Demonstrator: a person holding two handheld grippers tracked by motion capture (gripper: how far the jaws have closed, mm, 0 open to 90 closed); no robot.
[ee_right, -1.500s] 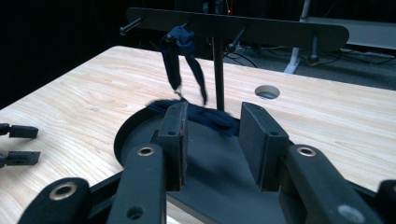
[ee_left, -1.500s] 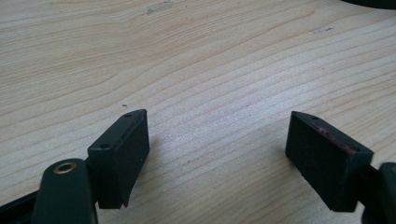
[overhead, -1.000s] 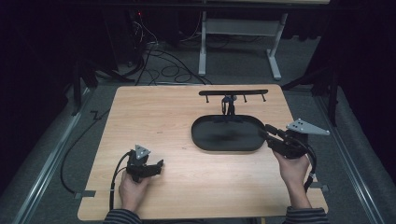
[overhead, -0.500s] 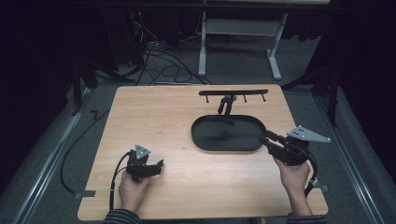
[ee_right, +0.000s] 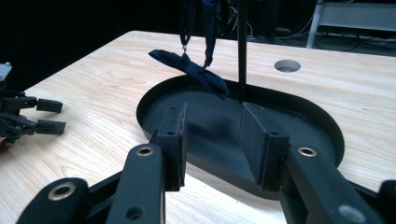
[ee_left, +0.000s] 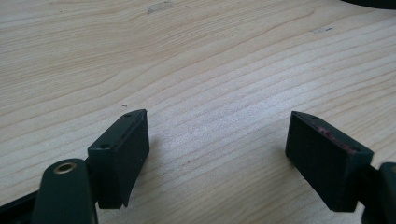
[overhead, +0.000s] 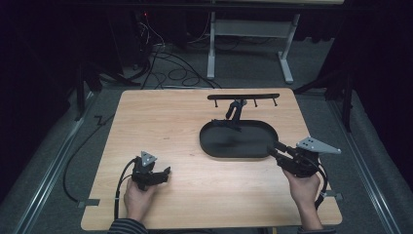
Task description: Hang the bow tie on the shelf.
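We see the right gripper [overhead: 273, 148] at the lower right of the high view, its jaws apart astride the near rim of the black oval tray [overhead: 214, 142], clamping nothing. The dark strap [ee_right: 191, 65] lies across the tray's far rim, well beyond the jaws. The left gripper [overhead: 164, 173] rests at lower left, jaws wide apart over the bare table [overhead: 160, 117].

Right gripper [ee_right: 210, 140], jaws apart, over black tray's [ee_right: 149, 100] rim; perhaps fabric [ee_right: 191, 67] beyond.

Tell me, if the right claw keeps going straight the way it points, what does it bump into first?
Probably the black oval tray. The right claw is open and points over the tray's near rim toward the dark strap hanging into it; depth is hard to judge.
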